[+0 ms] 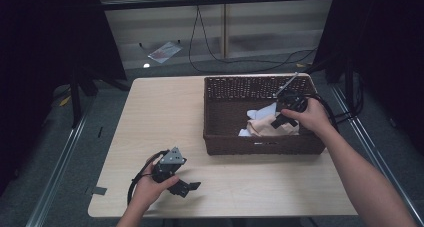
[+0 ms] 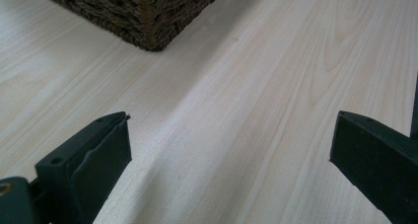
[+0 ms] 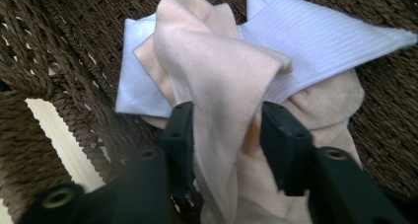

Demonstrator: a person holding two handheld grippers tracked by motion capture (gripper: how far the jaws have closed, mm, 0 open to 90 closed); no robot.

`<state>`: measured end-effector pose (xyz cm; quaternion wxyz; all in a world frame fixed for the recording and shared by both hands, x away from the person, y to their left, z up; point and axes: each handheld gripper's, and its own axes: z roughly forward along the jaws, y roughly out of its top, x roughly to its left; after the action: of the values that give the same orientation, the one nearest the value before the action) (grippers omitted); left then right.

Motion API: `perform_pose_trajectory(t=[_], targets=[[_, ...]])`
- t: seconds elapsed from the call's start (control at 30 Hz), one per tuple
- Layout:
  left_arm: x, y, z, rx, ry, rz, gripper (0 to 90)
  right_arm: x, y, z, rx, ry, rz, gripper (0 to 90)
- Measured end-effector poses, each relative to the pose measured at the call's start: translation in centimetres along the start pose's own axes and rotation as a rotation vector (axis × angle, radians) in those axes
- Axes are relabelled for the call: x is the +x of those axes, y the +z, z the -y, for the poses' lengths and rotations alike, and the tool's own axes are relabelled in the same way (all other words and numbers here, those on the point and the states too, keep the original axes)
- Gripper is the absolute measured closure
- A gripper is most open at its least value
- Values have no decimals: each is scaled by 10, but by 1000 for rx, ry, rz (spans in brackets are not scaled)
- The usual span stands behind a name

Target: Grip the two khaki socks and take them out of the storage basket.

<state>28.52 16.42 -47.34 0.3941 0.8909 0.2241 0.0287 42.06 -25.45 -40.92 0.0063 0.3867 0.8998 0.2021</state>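
Nearest the high camera, the left tongs [image 1: 186, 186] are rested on the pale wooden desk [image 1: 165, 112], held by the left hand [image 1: 150, 187] in front of the basket; in the left gripper view their jaws are seen spread wide over bare wood, with nothing between them and only a corner of the wicker basket [image 2: 143, 17] ahead.

Largest after the desk, the dark woven basket [image 1: 220, 132] is set on its right half, and the cloths are bunched inside it, near its front wall. A peach cloth [image 3: 217, 81] is heaped over a white ribbed cloth [image 3: 325, 41].

The step in hand is judged to be the pick-up of the peach cloth from the basket. The right tongs [image 3: 226, 135] are lowered into the basket by the right hand [image 1: 310, 118], and a raised fold of the peach cloth is caught between the half-closed jaws, which appear to be pressed against it from both sides.

Next, a firmer pinch and a straight lift would be called for, so that the white cloth underneath is not dragged along.
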Motion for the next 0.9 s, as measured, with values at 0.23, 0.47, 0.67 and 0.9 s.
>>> perform_pose_trajectory(t=[0.23, 0.47, 0.67, 0.9], targets=[[0, -1, 0, 5, 1, -6, 19, 0, 2, -3, -3, 4, -7, 837], [0, 0, 0, -1, -2, -1, 18, 1, -12, -4, -14, -3, -23, 882], [0, 0, 0, 3, 0, 0, 19, 2, -34, -8, -14, -19, -9, 884], [0, 0, 0, 3, -2, 2, 19, 3, -52, -12, -21, -30, -2, 887]])
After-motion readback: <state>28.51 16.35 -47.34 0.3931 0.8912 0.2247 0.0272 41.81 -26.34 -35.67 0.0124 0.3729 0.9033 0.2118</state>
